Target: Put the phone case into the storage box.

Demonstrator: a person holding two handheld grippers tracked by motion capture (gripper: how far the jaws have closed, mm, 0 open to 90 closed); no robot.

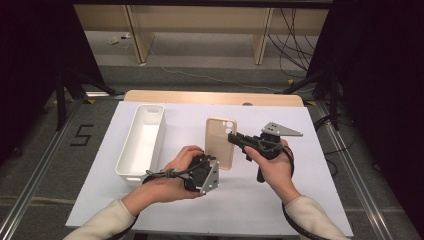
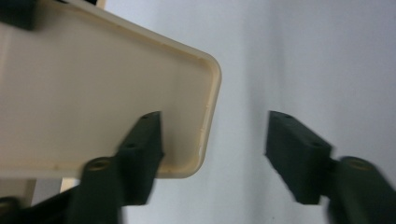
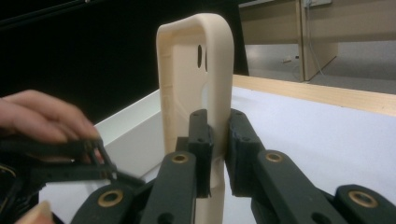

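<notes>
Holding the cream phone case (image 1: 220, 143) upright above the white tabletop (image 1: 280, 200), just right of the white bin (image 1: 141, 141), my right gripper (image 3: 217, 140) was clamped on one long edge, and that thin pinch looked likely to let it pivot or slip. My left gripper (image 2: 215, 144) stood wide apart, one jaw against the case's inner face near a corner, gripping nothing. Nudging that corner could have twisted it loose, I judged.
</notes>
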